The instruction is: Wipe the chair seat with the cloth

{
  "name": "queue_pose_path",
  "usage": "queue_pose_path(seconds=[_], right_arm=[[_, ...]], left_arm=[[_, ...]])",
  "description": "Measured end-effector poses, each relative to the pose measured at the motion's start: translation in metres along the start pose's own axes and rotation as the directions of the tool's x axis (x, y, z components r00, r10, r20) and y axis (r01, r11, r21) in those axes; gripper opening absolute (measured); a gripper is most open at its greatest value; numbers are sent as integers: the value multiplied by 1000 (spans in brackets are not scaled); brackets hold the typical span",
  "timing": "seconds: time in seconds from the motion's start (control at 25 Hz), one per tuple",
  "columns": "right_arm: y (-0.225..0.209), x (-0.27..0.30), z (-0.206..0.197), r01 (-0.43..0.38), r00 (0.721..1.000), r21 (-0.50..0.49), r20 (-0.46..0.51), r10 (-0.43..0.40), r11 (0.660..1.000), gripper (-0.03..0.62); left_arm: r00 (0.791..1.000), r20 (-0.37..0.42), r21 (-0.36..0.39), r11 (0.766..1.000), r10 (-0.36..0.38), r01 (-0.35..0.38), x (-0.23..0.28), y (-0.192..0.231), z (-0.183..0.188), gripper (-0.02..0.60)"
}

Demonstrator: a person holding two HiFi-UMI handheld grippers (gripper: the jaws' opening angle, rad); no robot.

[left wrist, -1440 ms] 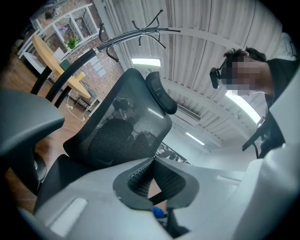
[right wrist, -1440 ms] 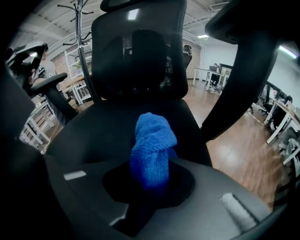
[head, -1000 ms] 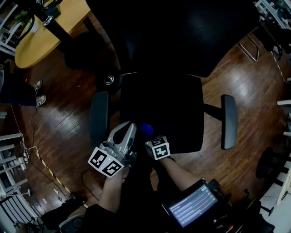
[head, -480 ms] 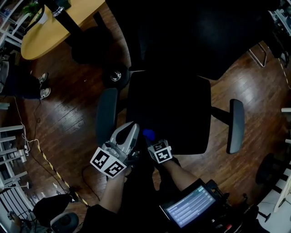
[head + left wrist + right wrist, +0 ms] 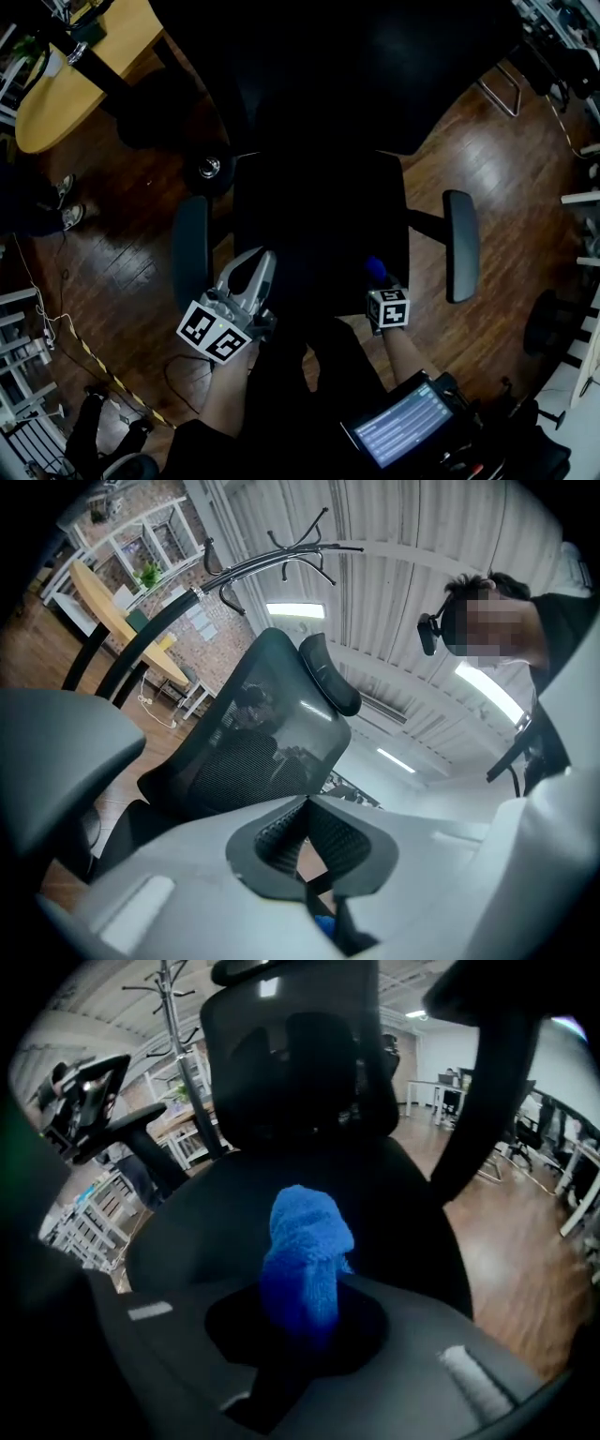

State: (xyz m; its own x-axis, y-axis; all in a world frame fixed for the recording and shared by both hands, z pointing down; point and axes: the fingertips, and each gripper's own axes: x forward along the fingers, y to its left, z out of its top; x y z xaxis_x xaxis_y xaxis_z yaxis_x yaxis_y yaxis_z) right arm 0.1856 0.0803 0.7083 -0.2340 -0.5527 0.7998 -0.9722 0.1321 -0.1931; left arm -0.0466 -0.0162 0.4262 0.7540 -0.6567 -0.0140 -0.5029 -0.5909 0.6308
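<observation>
Cloth, clamped in my right gripper, meets the chair seat mid-wipe; left gripper closed, empty. Next, I'd sweep across.

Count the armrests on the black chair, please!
2. One armrest is at the seat's left edge, beside the left tongs; the other armrest sticks out on the right, past the right tongs holding the cloth. None look hidden.

Fluffy terry cloth, glossy wood floor
</observation>
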Motion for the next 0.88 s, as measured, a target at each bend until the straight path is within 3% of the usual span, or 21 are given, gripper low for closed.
queue_pose_path(seconds=[0.12,0.32,0.48,0.72,0.88], right_arm=[[-22,-9,-2,43,999,37,-10,-43,998,44],[-27,-12,1,54,999,7,-8,-54,999,44],[-26,-13,7,72,997,48,-16,-72,996,44],[33,27,112,-56,993,57,107,50,997,44],[84,81,190,-152,981,-40,115,156,988,44]], left_arm=[[1000,-10,-4,1000,-15,15,8,-3,-3,-9],[999,-20,-4,1000,-25,25,15,-7,-5,-9],[1000,-17,-5,1000,-23,23,17,-5,-6,-9],[1000,-2,-26,1000,-12,11,8,3,-1,-9],[1000,2,-42,999,2,-2,0,12,-5,-9]])
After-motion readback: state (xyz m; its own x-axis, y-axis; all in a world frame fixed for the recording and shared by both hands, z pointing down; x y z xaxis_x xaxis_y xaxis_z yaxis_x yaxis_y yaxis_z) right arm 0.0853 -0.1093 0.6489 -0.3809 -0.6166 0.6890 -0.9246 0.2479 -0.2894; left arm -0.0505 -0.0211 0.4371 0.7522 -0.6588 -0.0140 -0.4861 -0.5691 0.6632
